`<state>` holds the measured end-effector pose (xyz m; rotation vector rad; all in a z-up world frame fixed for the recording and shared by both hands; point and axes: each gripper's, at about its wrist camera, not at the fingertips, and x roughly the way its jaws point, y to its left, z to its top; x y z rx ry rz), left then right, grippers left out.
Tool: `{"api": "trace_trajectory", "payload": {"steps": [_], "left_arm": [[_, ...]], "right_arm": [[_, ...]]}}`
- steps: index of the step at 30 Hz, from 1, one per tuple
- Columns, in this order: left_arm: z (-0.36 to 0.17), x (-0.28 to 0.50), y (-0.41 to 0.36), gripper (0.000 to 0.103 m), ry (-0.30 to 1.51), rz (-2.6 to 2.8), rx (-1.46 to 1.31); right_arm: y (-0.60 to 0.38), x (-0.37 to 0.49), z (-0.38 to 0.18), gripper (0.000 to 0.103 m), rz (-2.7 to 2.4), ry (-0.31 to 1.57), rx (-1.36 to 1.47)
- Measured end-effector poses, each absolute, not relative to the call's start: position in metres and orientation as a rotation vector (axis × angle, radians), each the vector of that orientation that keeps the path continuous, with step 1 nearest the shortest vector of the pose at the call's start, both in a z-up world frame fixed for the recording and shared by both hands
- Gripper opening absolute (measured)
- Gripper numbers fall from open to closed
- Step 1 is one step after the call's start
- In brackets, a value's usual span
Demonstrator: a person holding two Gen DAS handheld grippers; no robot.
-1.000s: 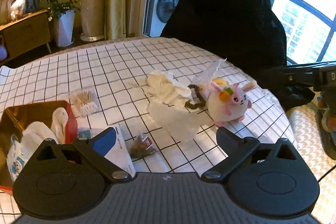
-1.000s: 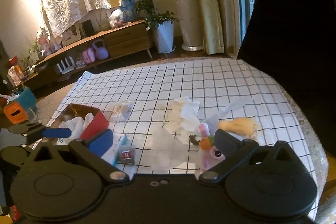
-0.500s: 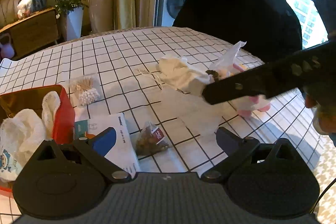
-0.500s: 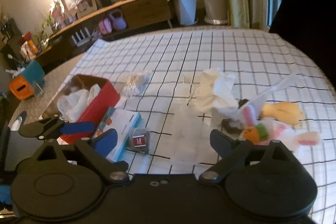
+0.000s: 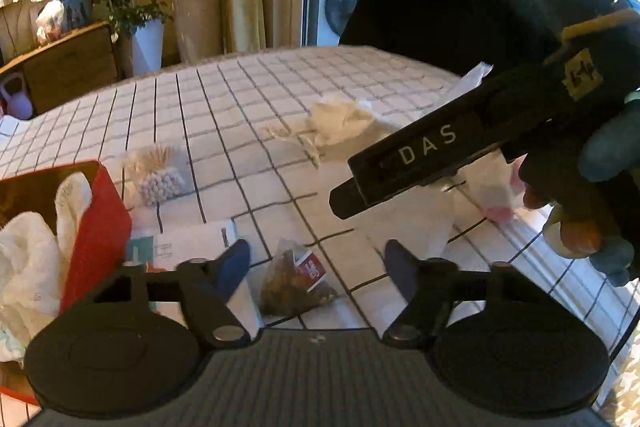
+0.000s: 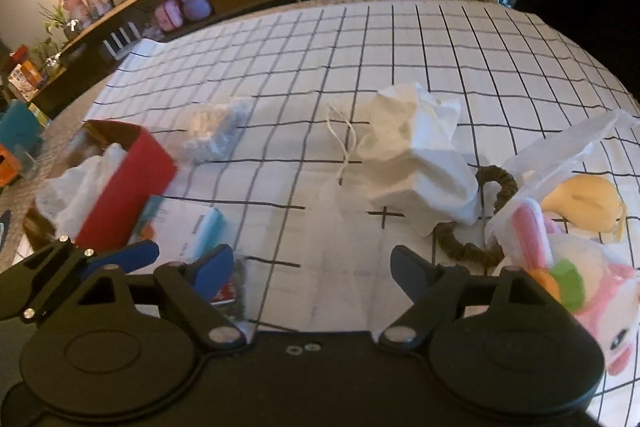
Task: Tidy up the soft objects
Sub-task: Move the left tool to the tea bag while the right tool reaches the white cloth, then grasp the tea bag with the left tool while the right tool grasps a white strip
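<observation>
A red box [image 5: 100,227] with white cloth inside [image 5: 28,259] stands at the table's left; it also shows in the right wrist view [image 6: 128,183]. A crumpled white cloth [image 6: 416,155] lies mid-table, also in the left wrist view [image 5: 340,121]. A pink-and-white plush bunny [image 6: 580,291], a yellow soft toy [image 6: 584,203] and a brown scrunchie [image 6: 468,247] lie at the right. My left gripper [image 5: 316,267] is open above a tea bag [image 5: 296,279]. My right gripper [image 6: 312,267] is open over a thin clear sheet [image 6: 344,251], left of the bunny. Its body crosses the left wrist view [image 5: 460,147].
A packet of cotton swabs [image 5: 160,171] lies behind the red box. A white and teal leaflet [image 6: 188,223] lies beside the box. A clear plastic bag [image 6: 568,147] sticks up by the toys. The checked tablecloth [image 6: 400,47] ends at a rounded edge on the right.
My right gripper has moved in low over the table, toward the clear sheet and bunny, and now blocks the toys in the left wrist view. Both grippers stay open.
</observation>
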<state>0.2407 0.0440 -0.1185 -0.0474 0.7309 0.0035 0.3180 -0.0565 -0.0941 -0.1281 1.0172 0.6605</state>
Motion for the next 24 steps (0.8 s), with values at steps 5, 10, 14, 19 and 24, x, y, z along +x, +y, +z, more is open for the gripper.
{"api": "trace_trajectory", "payload": {"steps": [5,10,14,19,24], "left_arm": [[-0.131,0.247,0.044,0.061,0.764,0.015,-0.018],[-0.138,0.250,0.045,0.054,0.795,0.019,-0.026],[-0.142,0.253,0.044,0.045,0.808,0.032,-0.017],[-0.144,0.254,0.045,0.033,0.818,0.050,-0.016],[-0.142,0.254,0.049,0.020,0.822,0.048,-0.042]], "right_arm": [[-0.051,0.324,-0.107,0.082,0.649,1.044,-0.153],[-0.046,0.323,-0.116,0.080,0.639,1.053,-0.194],[-0.044,0.323,-0.118,0.074,0.622,1.044,-0.218],[-0.041,0.320,-0.118,0.061,0.591,1.022,-0.266],[-0.042,0.318,-0.117,0.046,0.561,1.013,-0.291]]}}
